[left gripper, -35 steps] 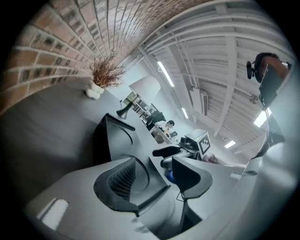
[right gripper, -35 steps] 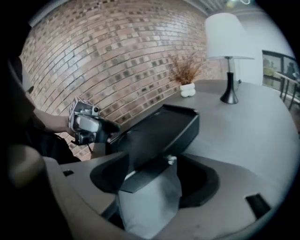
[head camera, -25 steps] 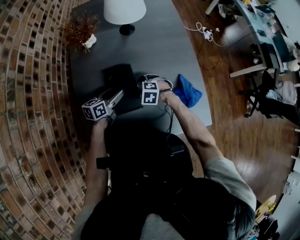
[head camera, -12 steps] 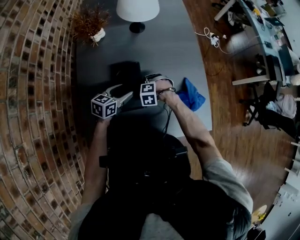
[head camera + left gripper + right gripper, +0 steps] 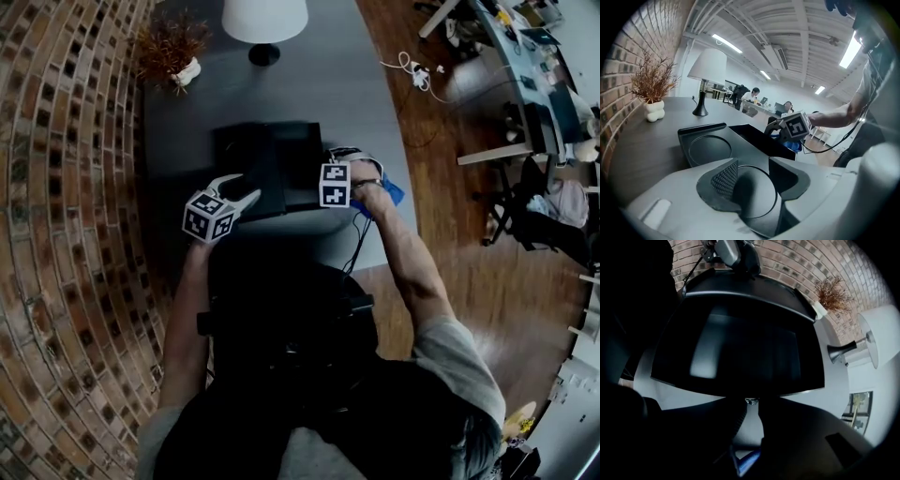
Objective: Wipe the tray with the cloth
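Note:
The black tray [image 5: 272, 159] lies on the dark table [image 5: 309, 84]; it has round recesses [image 5: 710, 149]. My left gripper [image 5: 239, 192] is at the tray's near left corner. In the left gripper view its jaws [image 5: 753, 161] have just been closing, but the pads stand apart with the tray's surface showing between them. The right gripper [image 5: 750, 401] is shut, with its tips at the tray's right edge [image 5: 740, 394] and nothing visibly held. Its marker cube [image 5: 335, 185] hides most of the blue cloth [image 5: 394, 192], and a strip of that cloth [image 5: 747, 460] shows below its jaws.
A white lamp [image 5: 264, 23] and a dried plant in a white pot [image 5: 171, 54] stand at the far end of the table. A brick wall [image 5: 66, 206] runs along the left. The table's right edge drops to a wooden floor [image 5: 450, 234]. People sit at distant desks [image 5: 754, 96].
The right gripper has moved right, from over the tray's middle to its right edge, and now covers most of the blue cloth. The left gripper has rolled and shifted slightly at the tray's corner.

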{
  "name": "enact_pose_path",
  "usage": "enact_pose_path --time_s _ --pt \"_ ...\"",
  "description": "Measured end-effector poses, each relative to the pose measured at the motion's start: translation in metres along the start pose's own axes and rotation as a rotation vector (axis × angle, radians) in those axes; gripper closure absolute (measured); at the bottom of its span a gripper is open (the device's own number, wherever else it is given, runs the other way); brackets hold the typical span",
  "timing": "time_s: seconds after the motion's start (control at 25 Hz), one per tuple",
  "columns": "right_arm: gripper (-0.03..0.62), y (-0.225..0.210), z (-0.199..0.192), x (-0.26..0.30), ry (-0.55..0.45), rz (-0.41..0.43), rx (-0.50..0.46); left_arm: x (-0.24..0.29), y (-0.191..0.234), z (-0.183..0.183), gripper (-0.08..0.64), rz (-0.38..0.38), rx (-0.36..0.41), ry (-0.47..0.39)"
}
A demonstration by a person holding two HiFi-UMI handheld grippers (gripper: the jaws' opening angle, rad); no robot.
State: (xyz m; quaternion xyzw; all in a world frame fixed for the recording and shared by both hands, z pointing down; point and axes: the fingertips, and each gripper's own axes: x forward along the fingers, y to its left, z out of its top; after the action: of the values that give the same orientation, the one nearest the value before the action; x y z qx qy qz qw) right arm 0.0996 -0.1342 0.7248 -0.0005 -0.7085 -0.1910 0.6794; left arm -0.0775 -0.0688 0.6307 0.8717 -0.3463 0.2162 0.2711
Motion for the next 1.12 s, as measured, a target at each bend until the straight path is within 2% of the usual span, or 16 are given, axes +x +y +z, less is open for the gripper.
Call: enact_pose_path --time_s 0.2,0.36,0.48,0.6,0.68,0.76,0.88,0.92,0.96,1.0,1.04,1.08,1.12 --pt "0.512 -0.002 -0.001 0.001 -0.008 0.009 0.013 0.001 0.002 0.002 0.377 0.001 0.003 0.007" --pt "0.512 -0.012 -0.003 0.002 0.044 -0.067 0.023 0.001 0.003 0.002 0.379 0.006 -0.002 -0.004" --pt "0.512 -0.015 -0.002 0.006 0.057 -0.084 0.057 0.001 0.004 0.001 0.379 0.011 -0.004 -0.012" --pt "0.47 -0.024 -0.013 -0.009 0.068 -0.181 0.12 0.0 0.004 0.001 0.379 0.009 -0.018 -0.026" --pt "0.469 -0.032 -0.025 -0.034 0.052 -0.266 0.234 -0.001 0.005 0.001 0.379 0.007 -0.031 -0.038" --pt "0.471 -0.042 -0.043 -0.07 0.001 -0.355 0.399 -0.003 0.006 0.003 0.379 0.008 -0.041 -0.047" --pt "0.472 -0.059 -0.09 -0.155 -0.152 -0.539 0.694 -0.004 0.006 0.004 0.379 0.007 -0.047 -0.059" --pt "0.472 -0.06 -0.107 -0.178 -0.228 -0.554 0.795 -0.004 0.007 0.005 0.379 0.007 -0.045 -0.063" --pt "0.469 -0.056 -0.121 -0.191 -0.306 -0.519 0.881 -0.004 0.007 0.007 0.379 0.008 -0.043 -0.065" --pt "0.466 -0.047 -0.13 -0.192 -0.374 -0.438 0.948 -0.004 0.008 0.007 0.379 0.009 -0.04 -0.066" --pt "0.429 -0.031 -0.135 -0.182 -0.413 -0.329 0.989 -0.005 0.009 0.007 0.379 0.01 -0.038 -0.067" --pt "0.291 -0.01 -0.137 -0.162 -0.408 -0.215 1.006 -0.006 0.009 0.007 0.381 0.011 -0.038 -0.07" --pt "0.167 0.013 -0.138 -0.14 -0.362 -0.121 0.999 -0.006 0.009 0.006 0.387 0.012 -0.04 -0.073"
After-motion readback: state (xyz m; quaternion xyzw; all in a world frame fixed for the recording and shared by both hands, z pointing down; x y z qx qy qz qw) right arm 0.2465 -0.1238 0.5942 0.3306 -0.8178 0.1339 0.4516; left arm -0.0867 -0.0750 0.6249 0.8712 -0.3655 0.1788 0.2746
